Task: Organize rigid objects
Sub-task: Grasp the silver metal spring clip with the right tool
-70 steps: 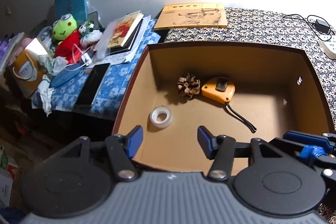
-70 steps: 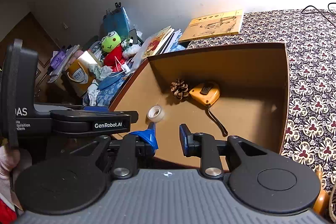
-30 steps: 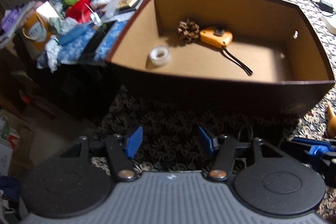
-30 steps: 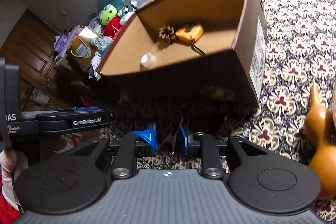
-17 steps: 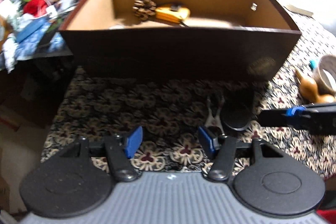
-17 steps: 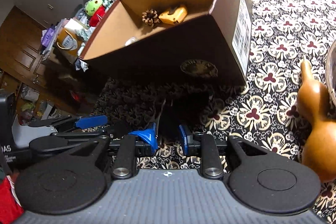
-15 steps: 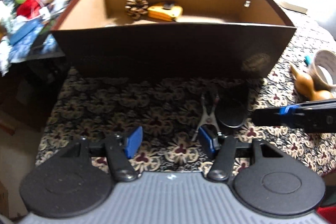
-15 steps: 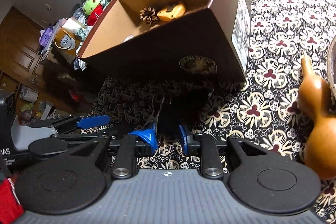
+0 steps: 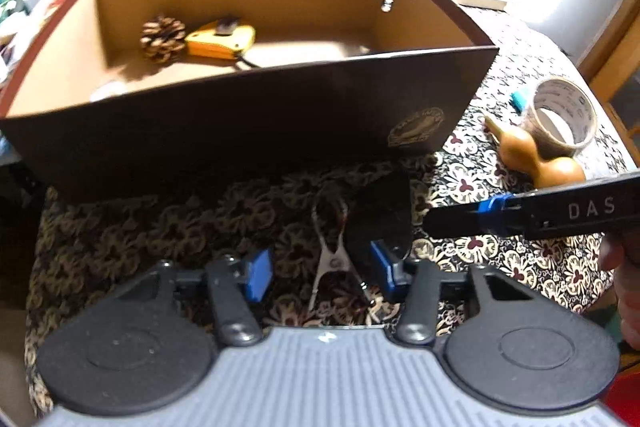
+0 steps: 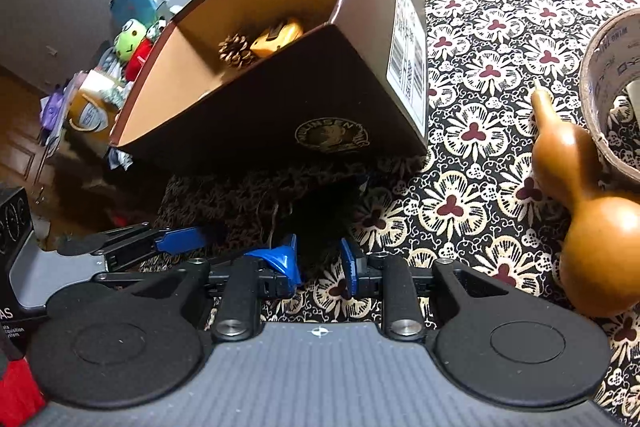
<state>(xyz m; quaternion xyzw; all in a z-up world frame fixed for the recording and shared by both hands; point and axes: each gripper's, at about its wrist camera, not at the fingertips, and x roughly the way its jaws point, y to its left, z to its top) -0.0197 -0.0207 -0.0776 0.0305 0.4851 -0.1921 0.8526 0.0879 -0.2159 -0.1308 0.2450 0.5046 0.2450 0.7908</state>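
A brown cardboard box (image 9: 240, 123) stands on the patterned cloth and holds a pine cone (image 9: 163, 38), a yellow tape measure (image 9: 222, 39) and a small white tape roll (image 9: 108, 91). In front of the box lie a metal spring clip (image 9: 334, 251) and a black round object (image 9: 380, 223). My left gripper (image 9: 320, 271) is open and hovers over the clip, which sits between its blue fingers. My right gripper (image 10: 318, 261) is open with a narrower gap, nothing in it, just short of the black object (image 10: 320, 223). The pine cone (image 10: 236, 50) and tape measure (image 10: 278, 34) also show there.
A brown gourd (image 10: 580, 195) and a wide tape roll (image 10: 612, 87) lie on the cloth right of the box. Left of the table is a cluttered stand with a frog plush (image 10: 130, 43). The cloth's left edge drops off beside the box.
Both grippers have drawn back from above the box and come down low in front of it, near the clip and the black object. Neither gripper's gap has changed.
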